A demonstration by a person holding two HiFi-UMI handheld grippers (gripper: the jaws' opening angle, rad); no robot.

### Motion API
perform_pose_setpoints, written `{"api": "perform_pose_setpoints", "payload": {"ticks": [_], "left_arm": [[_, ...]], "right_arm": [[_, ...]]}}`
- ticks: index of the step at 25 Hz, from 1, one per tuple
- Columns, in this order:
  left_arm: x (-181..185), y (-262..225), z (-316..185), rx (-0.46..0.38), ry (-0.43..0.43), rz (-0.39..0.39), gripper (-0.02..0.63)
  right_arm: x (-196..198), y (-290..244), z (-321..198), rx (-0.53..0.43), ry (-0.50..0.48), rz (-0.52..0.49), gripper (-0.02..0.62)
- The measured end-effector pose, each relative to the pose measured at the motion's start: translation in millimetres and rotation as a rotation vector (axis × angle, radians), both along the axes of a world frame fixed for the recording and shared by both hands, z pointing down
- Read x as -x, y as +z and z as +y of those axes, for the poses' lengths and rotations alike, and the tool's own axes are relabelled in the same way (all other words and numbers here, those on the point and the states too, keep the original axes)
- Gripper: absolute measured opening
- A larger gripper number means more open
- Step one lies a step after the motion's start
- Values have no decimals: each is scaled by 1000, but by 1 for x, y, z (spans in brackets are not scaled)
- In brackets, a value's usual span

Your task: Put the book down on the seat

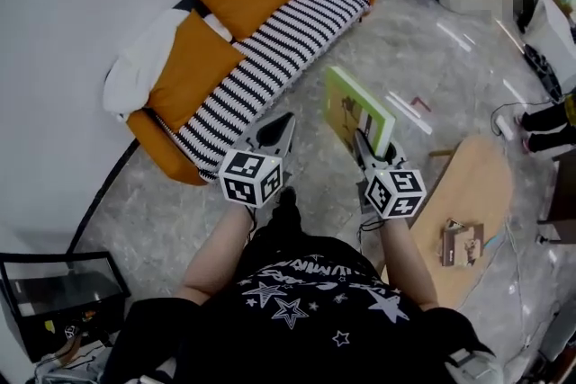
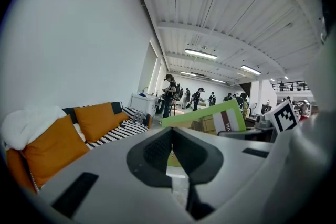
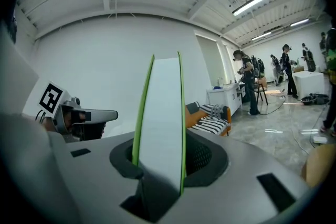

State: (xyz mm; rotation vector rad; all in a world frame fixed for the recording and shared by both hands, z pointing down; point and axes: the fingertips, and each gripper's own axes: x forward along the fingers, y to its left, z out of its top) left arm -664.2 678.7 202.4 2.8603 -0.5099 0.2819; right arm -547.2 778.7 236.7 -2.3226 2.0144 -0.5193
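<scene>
Head view: nearest the camera, 2 grippers are held out in front of a person in a dark top printed with stars. The left gripper [image 1: 284,120] is seen with its jaws drawn together to a point. In the left gripper view its 2 pads [image 2: 157,149] are shown meeting in a line, with nothing held between them. The right gripper [image 1: 361,142] is clamped on the lower edge of the book [image 1: 356,106]. This green-covered volume is held tilted in the air above the grey floor [image 1: 162,193].

In the right gripper view the book [image 3: 160,113] is seen edge-on. Its white page block is framed by 2 green covers, and it is pinched from both sides by partly closed jaws.

To the right, a rounded wooden table [image 1: 481,180] is seen, with a small object lying on it.

Beyond the grippers, a sofa [image 1: 270,49] is set along the white wall. Its seat is covered in black-and-white stripes, and 2 orange cushions [image 1: 193,58] are propped at its back. The book is held clear of that seat, to its right, and nothing rests on the stripes.

Farther off, standing people are visible at the end of the room.
</scene>
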Motion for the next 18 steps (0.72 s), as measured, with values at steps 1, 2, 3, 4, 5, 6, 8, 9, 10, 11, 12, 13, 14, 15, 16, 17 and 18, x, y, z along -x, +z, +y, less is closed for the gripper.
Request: {"api": "perform_pose_setpoints", "payload": {"ticks": [1,2,3,4,5,6,8,9,10,11,12,13,14,15,16,17,18], "left_arm": [[-5,1,-9,0,8,0,8],[-10,2,-18,2,14,0,8],[-14,3,-29,7,19,0,8],[-18,5,-41,14,20,1,8],[-21,7,-53,22,21,2,8],[-23,9,-65,28,21,3,8],[-27,11,-90,30,21,0,8],[-29,12,-103,26,21,-4,8],[-31,11,-115,23,19,-7,8],[-33,10,-126,22,18,-6,8],[-34,9,-136,23,18,-3,8],[-36,9,-145,26,22,0,8],[-37,8,-152,27,28,1,8],[-39,9,-159,27,35,0,8],[-41,9,-166,28,42,0,8],[-43,9,-172,30,47,1,8],[-44,9,-178,32,52,4,8]], "right_arm": [[-3,1,-9,5,-2,1,147],[-6,2,-19,11,-4,2,147],[-9,4,-30,17,-5,2,148],[-12,6,-42,23,-4,2,147],[-14,7,-55,27,-4,1,147],[-16,8,-67,30,-4,-1,148],[-19,8,-92,27,-6,-5,149],[-20,6,-105,23,-5,-7,148],[-22,5,-117,20,-4,-9,147],[-24,4,-127,18,-1,-12,148],[-25,3,-136,16,2,-15,149],[-27,2,-144,17,7,-16,148],[-29,2,-151,19,13,-18,149],[-32,3,-157,22,22,-19,148],[-34,3,-162,25,31,-20,149],[-36,4,-166,29,39,-20,149],[-37,5,-170,33,46,-21,149]]}}
